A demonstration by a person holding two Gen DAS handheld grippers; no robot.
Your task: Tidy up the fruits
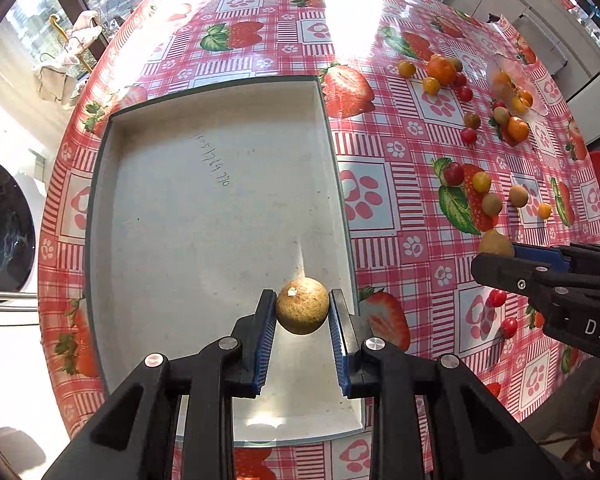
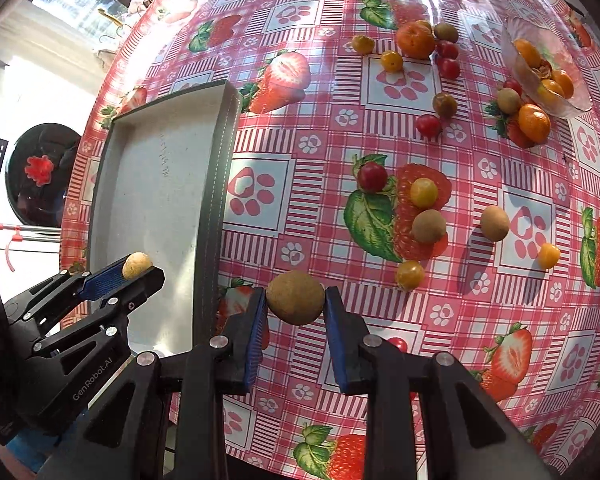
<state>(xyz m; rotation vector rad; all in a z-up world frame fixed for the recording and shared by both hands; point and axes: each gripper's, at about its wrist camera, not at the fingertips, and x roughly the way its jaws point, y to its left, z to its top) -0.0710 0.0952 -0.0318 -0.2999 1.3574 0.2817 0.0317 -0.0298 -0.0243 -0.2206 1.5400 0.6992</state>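
2 grippers (image 1: 302, 312) (image 2: 296, 300), 1 longan (image 1: 302, 311) (image 2: 295, 298) each.

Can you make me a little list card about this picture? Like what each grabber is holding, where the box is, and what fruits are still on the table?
left gripper: jaws shut on a brown longan, over the tray
right gripper: jaws shut on another longan, over the tablecloth
tray: grey, no fruit lying in it
tablecloth: red checks, strawberries, paw prints
loose fruit: cherry tomatoes, longans, tangerine
clear bowl: tipped, orange fruit inside
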